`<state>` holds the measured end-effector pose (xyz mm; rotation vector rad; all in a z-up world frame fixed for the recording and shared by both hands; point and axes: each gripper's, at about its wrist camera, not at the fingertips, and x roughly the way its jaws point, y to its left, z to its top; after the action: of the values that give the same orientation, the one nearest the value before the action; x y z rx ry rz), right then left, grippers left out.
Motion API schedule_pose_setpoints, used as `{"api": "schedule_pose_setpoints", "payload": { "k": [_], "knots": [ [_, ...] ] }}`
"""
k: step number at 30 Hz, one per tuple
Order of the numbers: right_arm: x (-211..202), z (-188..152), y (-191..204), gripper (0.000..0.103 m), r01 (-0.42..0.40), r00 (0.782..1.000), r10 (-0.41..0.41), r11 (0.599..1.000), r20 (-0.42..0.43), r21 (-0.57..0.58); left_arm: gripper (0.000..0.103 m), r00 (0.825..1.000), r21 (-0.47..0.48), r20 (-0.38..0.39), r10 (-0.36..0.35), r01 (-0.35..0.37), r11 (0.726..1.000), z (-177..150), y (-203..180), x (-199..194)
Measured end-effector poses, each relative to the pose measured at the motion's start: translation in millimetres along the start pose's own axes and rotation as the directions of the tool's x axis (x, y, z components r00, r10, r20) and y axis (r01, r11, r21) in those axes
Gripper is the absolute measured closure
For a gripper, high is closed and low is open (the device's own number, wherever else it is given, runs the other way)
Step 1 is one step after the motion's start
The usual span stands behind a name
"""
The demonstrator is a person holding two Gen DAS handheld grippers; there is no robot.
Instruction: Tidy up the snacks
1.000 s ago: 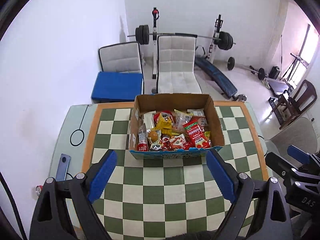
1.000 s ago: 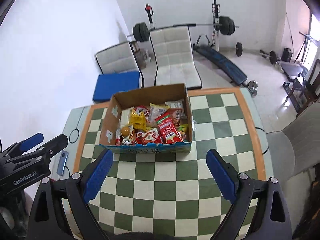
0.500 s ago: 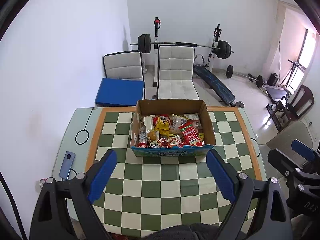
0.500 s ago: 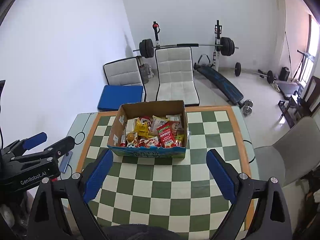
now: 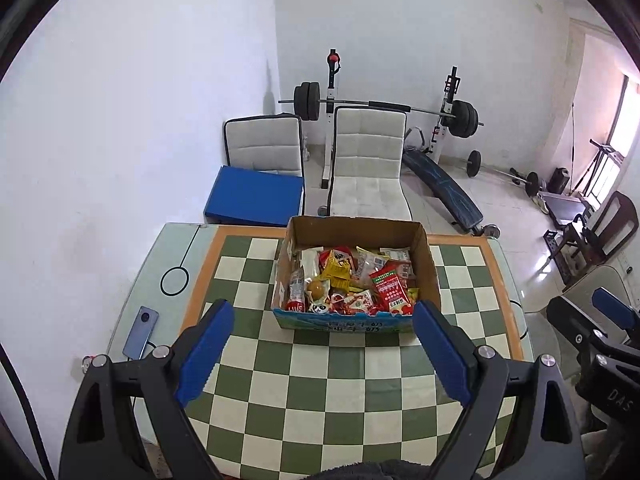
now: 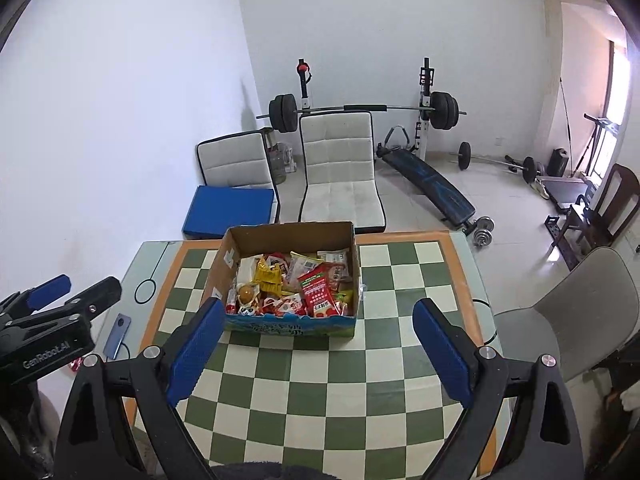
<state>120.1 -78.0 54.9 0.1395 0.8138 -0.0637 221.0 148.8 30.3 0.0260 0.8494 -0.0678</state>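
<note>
A cardboard box (image 5: pixel 356 229) full of mixed snack packets (image 5: pixel 352 282) stands on the far half of the checkered table (image 5: pixel 340 376). It also shows in the right wrist view (image 6: pixel 288 236). A red packet (image 6: pixel 318 292) lies on top at the right. My left gripper (image 5: pixel 322 354) is open and empty, held high above the table's near edge. My right gripper (image 6: pixel 316 352) is open and empty, at a similar height to the right. Each gripper shows at the edge of the other's view.
A blue phone (image 5: pixel 140 332) lies on the table's left margin. Two white chairs (image 5: pixel 366 168) and a blue cushion (image 5: pixel 254 196) stand beyond the table. A weight bench and barbell rack (image 5: pixel 436 176) are farther back. A grey chair (image 6: pixel 580 312) stands to the right.
Both grippers have pulled back and risen. The box looks smaller and farther away, and more of the table and room is in view. Both stay open.
</note>
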Motion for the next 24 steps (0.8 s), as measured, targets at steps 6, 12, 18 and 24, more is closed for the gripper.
{"api": "schedule_pose_setpoints", "payload": {
  "k": [6,12,18,24],
  "knots": [
    [10.6,2.1,0.5,0.006,0.006,1.000,-0.006,1.000,0.004,0.008,0.011,1.000,0.012,0.002,0.007,-0.007,1.000,2.7,0.8,1.7],
    [14.6,3.1,2.7,0.006,0.011,1.000,-0.011,1.000,-0.002,0.001,0.011,1.000,0.018,-0.003,0.013,-0.013,1.000,4.4,1.9,5.3],
    [23.7,3.1,4.3,0.005,0.014,1.000,-0.014,1.000,-0.008,0.004,0.011,1.000,0.027,-0.006,0.014,-0.014,1.000,5.9,1.0,8.7],
    [26.0,4.3,3.3,0.005,0.021,1.000,-0.021,1.000,0.001,0.006,0.011,1.000,0.029,-0.004,0.014,-0.013,0.999,8.1,0.0,9.4]
  ]
}}
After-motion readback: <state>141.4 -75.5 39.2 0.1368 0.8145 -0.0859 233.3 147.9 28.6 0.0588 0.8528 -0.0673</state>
